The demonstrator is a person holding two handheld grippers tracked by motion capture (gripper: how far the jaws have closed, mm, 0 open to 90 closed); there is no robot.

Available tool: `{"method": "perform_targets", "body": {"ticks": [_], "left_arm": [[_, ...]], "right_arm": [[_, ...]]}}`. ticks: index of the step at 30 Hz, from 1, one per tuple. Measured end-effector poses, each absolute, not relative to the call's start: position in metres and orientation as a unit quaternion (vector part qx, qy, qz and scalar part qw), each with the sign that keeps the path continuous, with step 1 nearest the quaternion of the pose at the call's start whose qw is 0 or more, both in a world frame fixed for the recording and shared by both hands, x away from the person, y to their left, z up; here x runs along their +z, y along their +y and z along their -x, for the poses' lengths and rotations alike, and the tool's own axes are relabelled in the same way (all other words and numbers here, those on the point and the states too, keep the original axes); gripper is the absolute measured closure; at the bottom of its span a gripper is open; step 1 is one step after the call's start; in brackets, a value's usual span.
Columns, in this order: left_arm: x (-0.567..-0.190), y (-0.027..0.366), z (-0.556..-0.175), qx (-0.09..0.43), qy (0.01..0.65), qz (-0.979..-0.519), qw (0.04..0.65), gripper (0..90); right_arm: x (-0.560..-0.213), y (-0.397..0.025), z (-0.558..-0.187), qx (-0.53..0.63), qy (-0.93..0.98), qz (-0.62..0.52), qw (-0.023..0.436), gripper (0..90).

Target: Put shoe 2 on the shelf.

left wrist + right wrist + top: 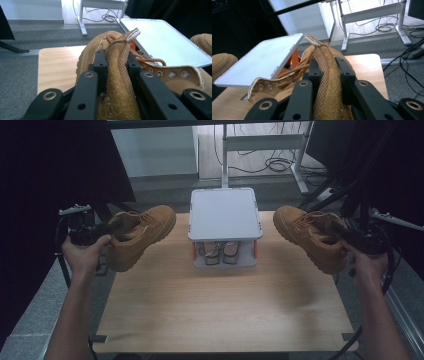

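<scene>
Boots held aloft, toes angled inward toward rack.

A tan suede lace-up boot hangs off the left gripper over the wooden table's left edge. Its twin boot hangs off the right gripper at the right, with a small white two-tier rack standing between them at the far edge.

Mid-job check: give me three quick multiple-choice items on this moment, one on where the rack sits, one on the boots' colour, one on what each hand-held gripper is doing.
1. The white rack stands:
A. at the table's far middle
B. at the near edge
C. on the floor

2. The boots are:
A. black
B. tan
C. white

3. Both grippers are:
A. open
B. shut on boot tongues
C. resting on the table

Answers:
1 A, it stands between the boots at the far edge.
2 B, left boot and right boot are both tan.
3 B, left hand-held gripper and right hand-held gripper each pinch a tongue.
</scene>
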State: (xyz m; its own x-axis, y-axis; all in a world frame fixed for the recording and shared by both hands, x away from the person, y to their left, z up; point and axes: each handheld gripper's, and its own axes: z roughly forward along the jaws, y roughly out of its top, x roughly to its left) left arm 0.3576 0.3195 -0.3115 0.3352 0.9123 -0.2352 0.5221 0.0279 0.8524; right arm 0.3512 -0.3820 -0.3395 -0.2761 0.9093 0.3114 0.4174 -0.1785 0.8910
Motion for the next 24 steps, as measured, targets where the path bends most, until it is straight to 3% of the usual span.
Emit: {"method": "perform_targets", "body": {"ticks": [13, 24], "left_arm": [[-0.286, 0.313, -0.356, 0.212, 0.524, -0.662, 0.493, 76.4], [-0.281, 0.302, -0.362, 0.203, 0.515, -0.655, 0.514, 76.4]], "right_arm": [[-0.304, -0.370, -0.346, 0.554, 0.585, -0.538, 0.248, 76.8], [-0.296, -0.360, -0.350, 0.572, 0.578, -0.530, 0.240, 76.8]]}}
